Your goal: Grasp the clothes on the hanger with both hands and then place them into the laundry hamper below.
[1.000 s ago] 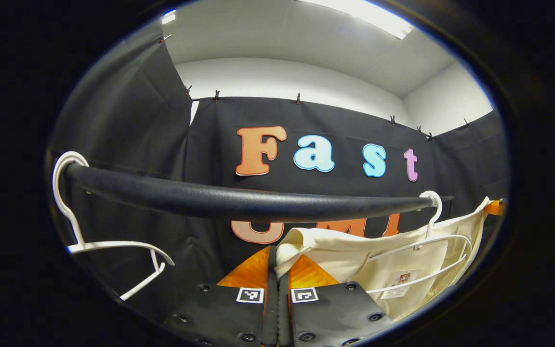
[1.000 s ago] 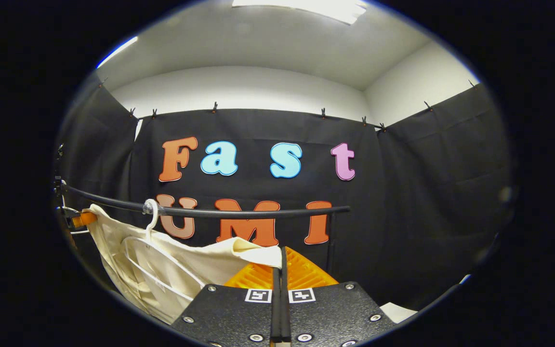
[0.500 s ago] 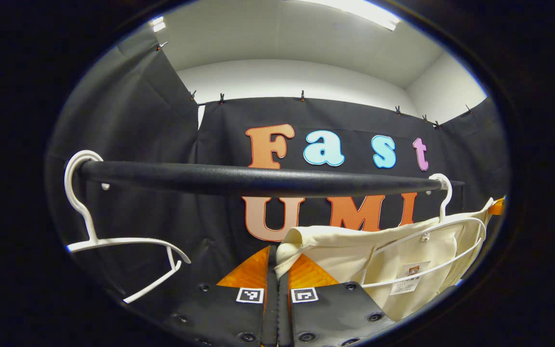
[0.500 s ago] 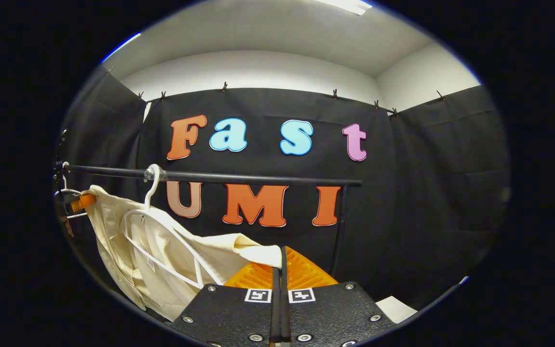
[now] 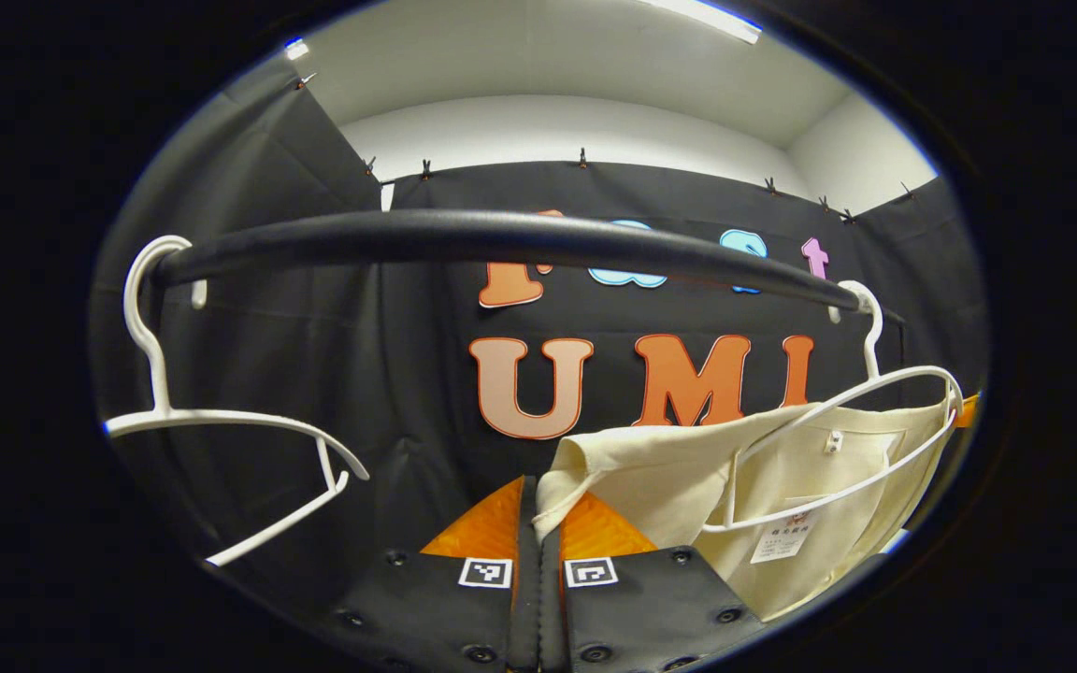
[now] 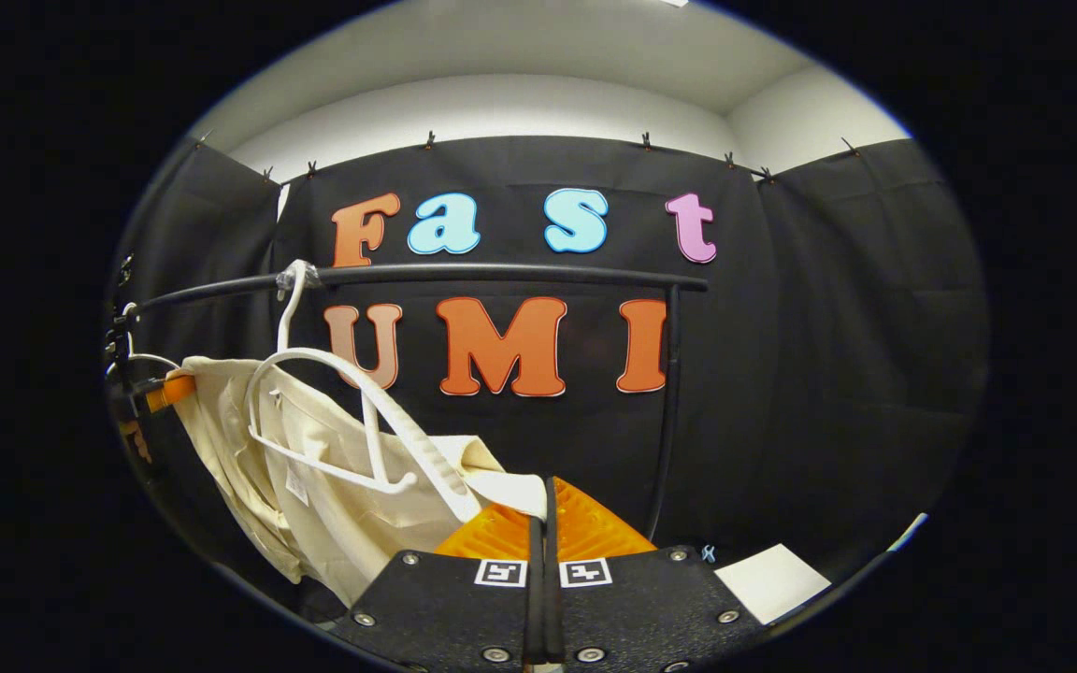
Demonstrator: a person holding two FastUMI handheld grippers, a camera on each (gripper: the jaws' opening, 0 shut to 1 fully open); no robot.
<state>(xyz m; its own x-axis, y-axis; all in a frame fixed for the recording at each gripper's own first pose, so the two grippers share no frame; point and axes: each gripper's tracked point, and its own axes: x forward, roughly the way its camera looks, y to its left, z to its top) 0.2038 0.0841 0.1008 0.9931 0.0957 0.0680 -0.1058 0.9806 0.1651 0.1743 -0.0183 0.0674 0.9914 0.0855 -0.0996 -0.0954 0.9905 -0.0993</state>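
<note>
- left gripper [image 5: 538, 509]: jaws pinched together on one corner of the cream garment [image 5: 679, 472], fabric edge trapped right at the fingertips
- right gripper [image 6: 546, 509]: jaws also closed tight, clamping the opposite corner of the same garment [image 6: 342, 477], cloth fold sits between the tips
- garment location: hangs stretched between the two grippers, below the black rail [image 5: 501, 234], drooping in the middle
- garment's white hanger [image 5: 838, 439] is hooked on the rail at the right end in the left gripper view; cloth lies behind and below its wire loop, small tag visible near the collar
- in the right gripper view the same hanger [image 6: 351, 411] hangs from the rail [image 6: 501, 274] near its left part, tilted, lower arm lying across the cloth close to the right gripper tips
- cannot tell whether the garment is fully off the hanger; the hanger's arms overlap the fabric in both views
- second white hanger [image 5: 211, 421], bare, hooked on the rail's left end in the left gripper view, well apart from the garment
- rail's vertical post [image 6: 665, 411] drops from its right end in the right gripper view
- white flat patch [image 6: 772, 579] low right in the right gripper view, can't identify it
</note>
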